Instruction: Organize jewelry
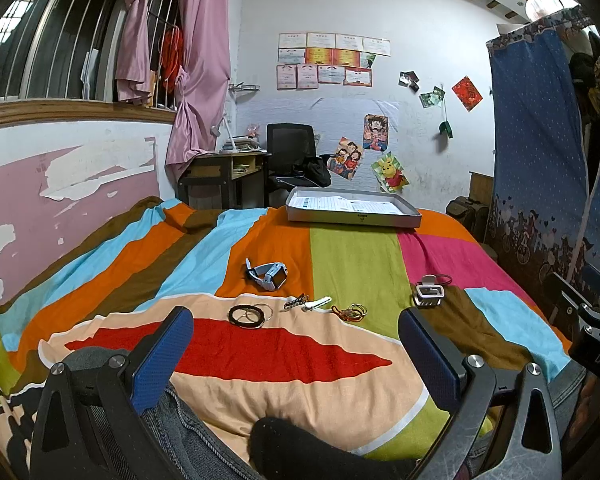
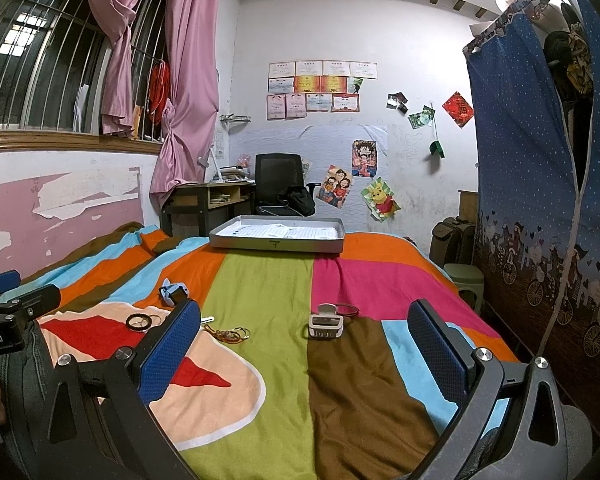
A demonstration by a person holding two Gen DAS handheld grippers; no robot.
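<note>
Jewelry lies in a loose row on a striped bedspread (image 1: 352,256). A light-blue smartwatch (image 1: 269,274) sits farthest back. Dark bangles (image 1: 249,314), a patterned hair clip (image 1: 296,301), a white clip (image 1: 318,303) and a beaded cord with thin rings (image 1: 350,312) follow to the right. A white claw clip (image 1: 428,292) with a hair tie lies at the right end. A grey shallow box (image 1: 354,210) rests at the bed's far end. My left gripper (image 1: 296,344) is open, low, short of the bangles. My right gripper (image 2: 306,350) is open, nearest the white claw clip (image 2: 326,324).
A person's denim-clad leg and dark sock (image 1: 300,448) lie under the left gripper. Beyond the bed stand a desk (image 1: 224,172) and a black office chair (image 1: 292,160). A blue fabric wardrobe (image 2: 540,200) and a green stool (image 2: 466,280) flank the right side.
</note>
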